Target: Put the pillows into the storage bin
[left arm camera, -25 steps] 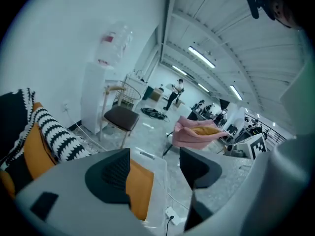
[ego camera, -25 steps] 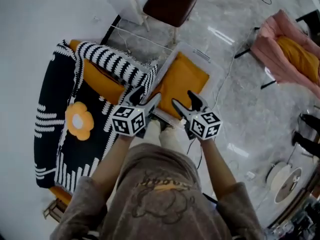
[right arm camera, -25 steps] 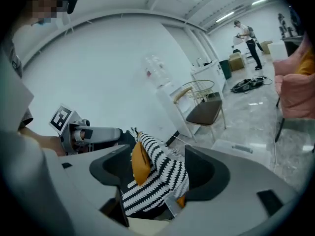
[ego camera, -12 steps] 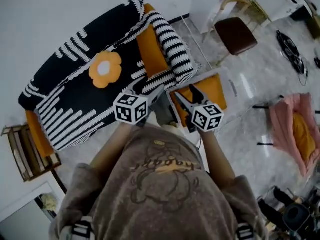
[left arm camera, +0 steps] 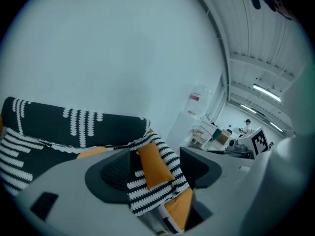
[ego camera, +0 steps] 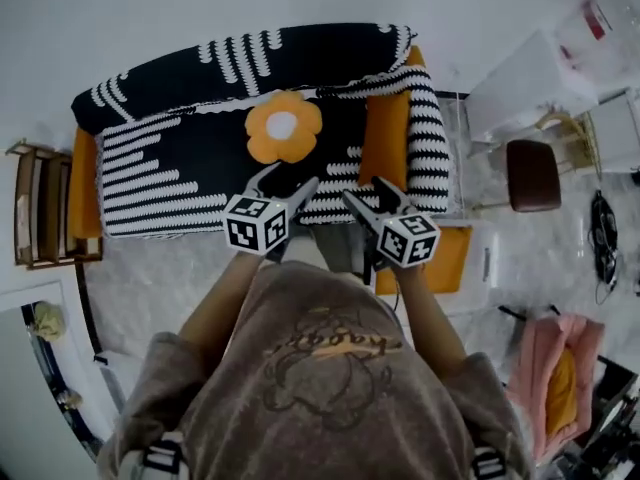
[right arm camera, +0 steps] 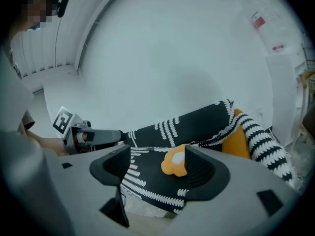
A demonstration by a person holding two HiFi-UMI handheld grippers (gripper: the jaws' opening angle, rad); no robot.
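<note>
Well, both tools are empty as I face the sofa (ego camera: 85, 188): the left gripper (ego camera: 287, 180) has its jaws apart with nothing between them but a far view of the striped throw (ego camera: 180, 158), and the right gripper (ego camera: 368, 190) is just as open, its jaws framing the flower pillow (ego camera: 283, 128) without touching it. I judge I am holding them spread and side by side, aimed slightly down at the seat, because the next pickup is a soft, wide thing that wants a jaw on each edge. The flower pillow sits on the throw near the middle of the seat, well apart from both grippers. The bin (ego camera: 488, 266) stands on the floor beside the sofa's right end, behind my right arm, with an orange pillow (ego camera: 450, 260) already lying in it, so I reckon about one pillow is left. The flower pillow shows its white centre up toward the head camera; whether it lies flat or leans on the backrest I cannot tell. It is nearly round, so it has no real long axis, only a slightly wider spread along the sofa's length.
</note>
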